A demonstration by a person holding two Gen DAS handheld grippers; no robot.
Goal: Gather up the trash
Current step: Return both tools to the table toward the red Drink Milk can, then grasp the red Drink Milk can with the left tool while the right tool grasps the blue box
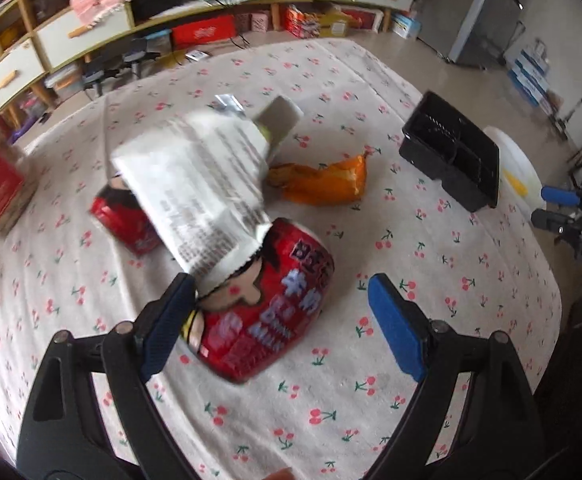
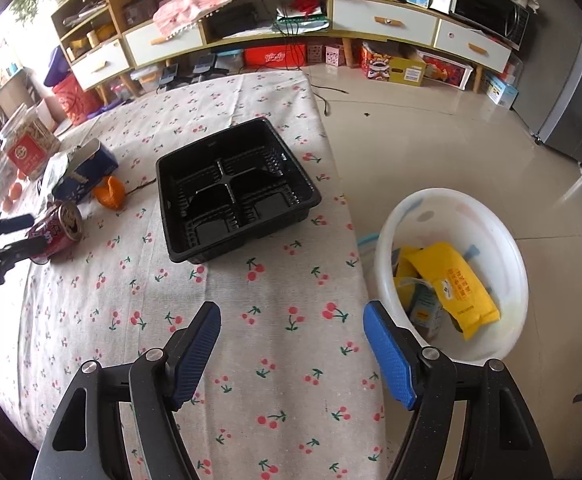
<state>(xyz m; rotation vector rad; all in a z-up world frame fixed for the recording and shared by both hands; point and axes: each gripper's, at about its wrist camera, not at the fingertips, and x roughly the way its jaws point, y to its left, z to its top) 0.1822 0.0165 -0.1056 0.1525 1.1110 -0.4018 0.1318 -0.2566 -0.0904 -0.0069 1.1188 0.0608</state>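
A red drink can [image 1: 269, 304] lies on its side on the cherry-print tablecloth [image 1: 431, 264]. My left gripper [image 1: 287, 320] is open around it, its left finger touching the can. A white printed wrapper [image 1: 199, 192] lies over the can's far end and over a second red can [image 1: 125, 220]. An orange snack bag [image 1: 323, 182] lies behind. My right gripper [image 2: 291, 356] is open and empty above the table's near right edge. The white trash basin [image 2: 451, 276] on the floor holds a yellow packet [image 2: 457, 286]. The red can [image 2: 55, 228] also shows at far left of the right wrist view.
A black plastic tray [image 2: 235, 188] sits mid-table. A blue carton [image 2: 87, 172], an orange bag [image 2: 111, 192] and a jar with a red label [image 2: 27, 144] stand at the left. Shelves and boxes line the far wall.
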